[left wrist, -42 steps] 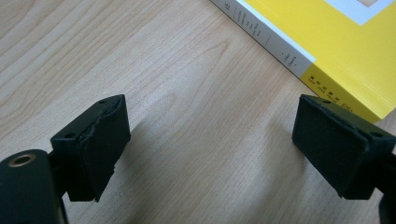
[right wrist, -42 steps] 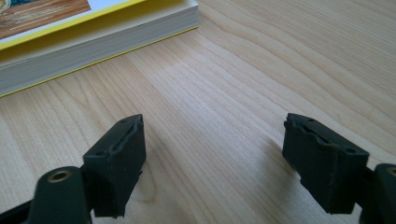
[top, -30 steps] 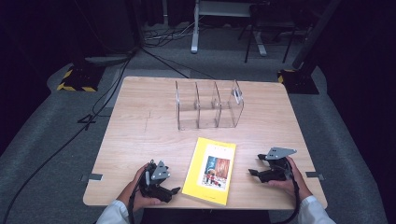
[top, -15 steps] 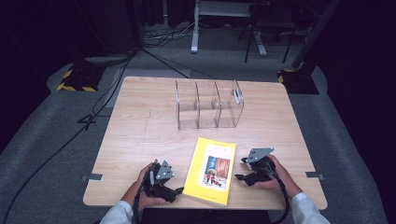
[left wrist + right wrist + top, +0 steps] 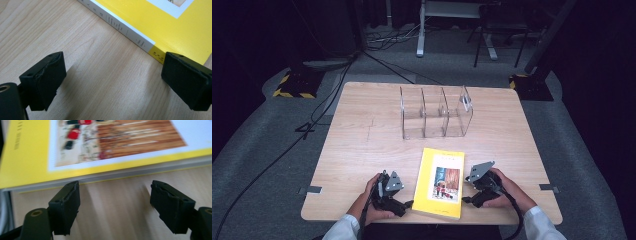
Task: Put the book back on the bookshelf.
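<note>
Glossy yellow book (image 5: 439,183) lies flat on woodgrain table (image 5: 362,145); both grippers' jaws gape wide, empty.

Desk (image 5: 362,150): pale wood grain, matt. Book (image 5: 439,182) cover was glossy yellow paper. Divider rack (image 5: 434,112) was clear plastic.

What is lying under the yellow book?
The yellow book lies flat on the wooden table. Bare wood shows along its edges. The book covers whatever may lie directly beneath its middle, so nothing can be seen there.
</note>
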